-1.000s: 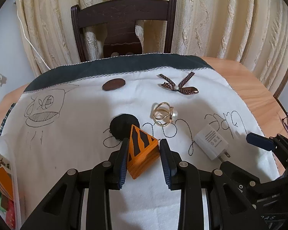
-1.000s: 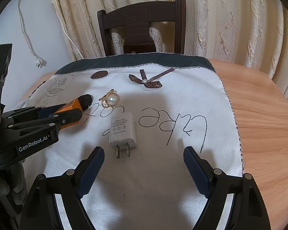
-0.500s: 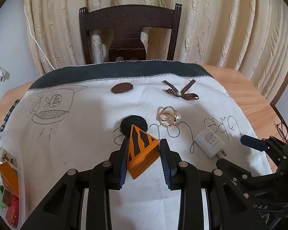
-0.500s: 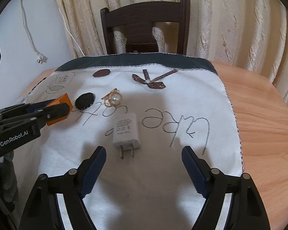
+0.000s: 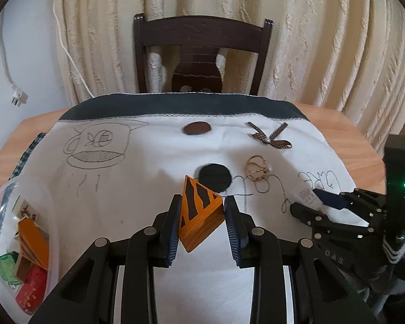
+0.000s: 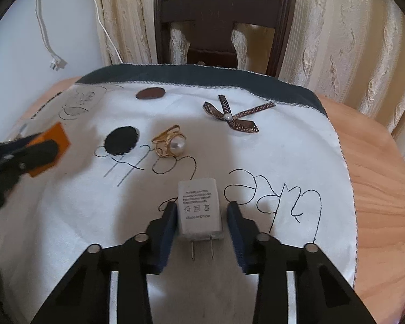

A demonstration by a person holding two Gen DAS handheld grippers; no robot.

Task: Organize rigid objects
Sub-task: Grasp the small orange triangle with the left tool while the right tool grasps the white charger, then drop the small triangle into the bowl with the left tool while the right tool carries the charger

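Note:
My left gripper (image 5: 202, 205) is shut on an orange wedge block with black stripes (image 5: 199, 216), held above the white cloth (image 5: 108, 202). The block (image 6: 59, 135) also shows at the left of the right wrist view. A white plug charger (image 6: 198, 202) lies flat on the cloth, prongs toward the camera. My right gripper (image 6: 201, 210) straddles it, jaws drawn in close on both sides, with a thin gap on the right. The charger (image 5: 303, 198) is mostly hidden under that gripper (image 5: 309, 203) in the left wrist view.
A clear tub (image 5: 2, 197) with several coloured blocks sits at the near left. On the cloth lie a gold pearl ring (image 6: 170, 144), a dotted brown bow (image 6: 229, 116), a black disc (image 6: 121, 140) and a brown oval (image 6: 149, 93). A dark chair (image 6: 224, 8) stands behind the table.
The right gripper moved forward over the charger and its jaws narrowed from wide apart to close beside it. The left gripper rose and drew back with the orange block.

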